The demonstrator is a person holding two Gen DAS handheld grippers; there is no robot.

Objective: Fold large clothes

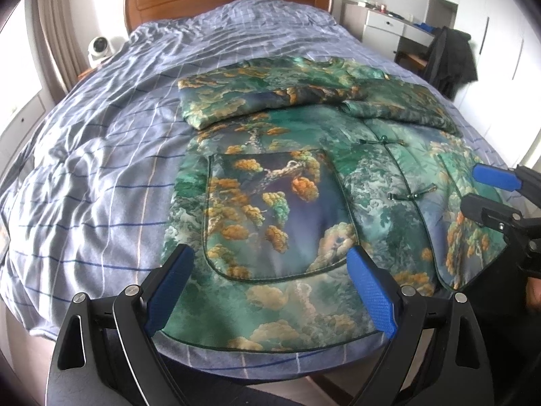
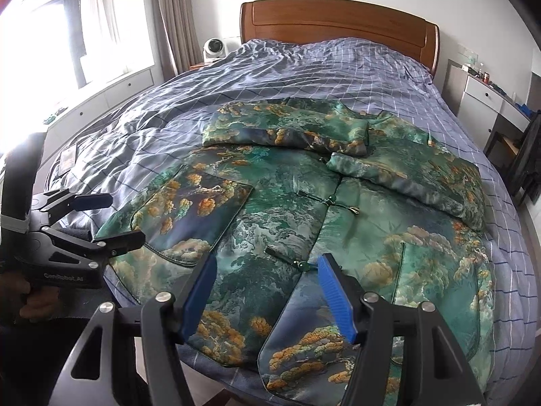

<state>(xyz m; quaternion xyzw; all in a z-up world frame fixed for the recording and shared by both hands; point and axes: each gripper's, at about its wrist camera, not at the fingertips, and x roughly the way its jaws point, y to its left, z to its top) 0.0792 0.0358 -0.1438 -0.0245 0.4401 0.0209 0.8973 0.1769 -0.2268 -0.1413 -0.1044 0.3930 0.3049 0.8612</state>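
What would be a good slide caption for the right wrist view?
Open right claw poised over the hem of a green landscape-print satin jacket, sleeves folded in, on a blue checked duvet.

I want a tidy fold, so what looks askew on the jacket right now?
The jacket lies flat, both sleeves folded across the chest. The front hem gapes: the panels split apart below the lowest frog button. Nothing looks damaged.

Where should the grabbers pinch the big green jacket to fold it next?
Probably the bottom hem of the jacket, one corner each: left gripper and right gripper hang open just above that edge. Both sleeves are already folded across the chest, and the hem lies flat at the near edge of the bed, so come from the foot side.
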